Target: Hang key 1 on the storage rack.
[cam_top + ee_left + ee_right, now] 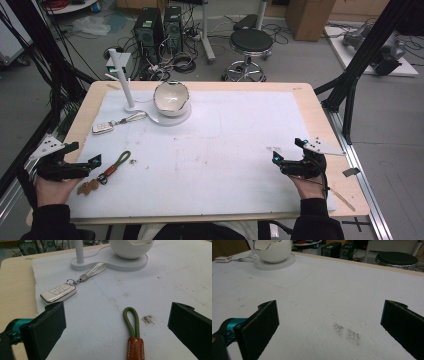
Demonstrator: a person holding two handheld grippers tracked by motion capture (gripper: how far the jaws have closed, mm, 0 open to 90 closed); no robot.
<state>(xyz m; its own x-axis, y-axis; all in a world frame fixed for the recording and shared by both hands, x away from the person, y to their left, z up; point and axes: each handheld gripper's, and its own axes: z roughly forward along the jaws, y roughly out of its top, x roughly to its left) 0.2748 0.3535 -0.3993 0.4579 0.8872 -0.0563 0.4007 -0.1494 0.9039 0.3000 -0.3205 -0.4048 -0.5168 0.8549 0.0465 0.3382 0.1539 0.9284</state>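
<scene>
Left tool [95, 161] near the worktop's [310, 95] left edge, jaws apart, olive cord keychain [132, 322] lying between them untouched, white car key [58, 293] near the far left corner beside the egg-shaped bowl [171, 98], right tool [287, 152] near the right edge, jaws apart, empty

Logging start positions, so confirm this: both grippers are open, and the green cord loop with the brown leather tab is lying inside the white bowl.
Not quite. The green cord loop lies flat on the white mat between the left gripper's open jaws, well short of the white bowl, as the left gripper view shows. The right gripper is also open.
</scene>
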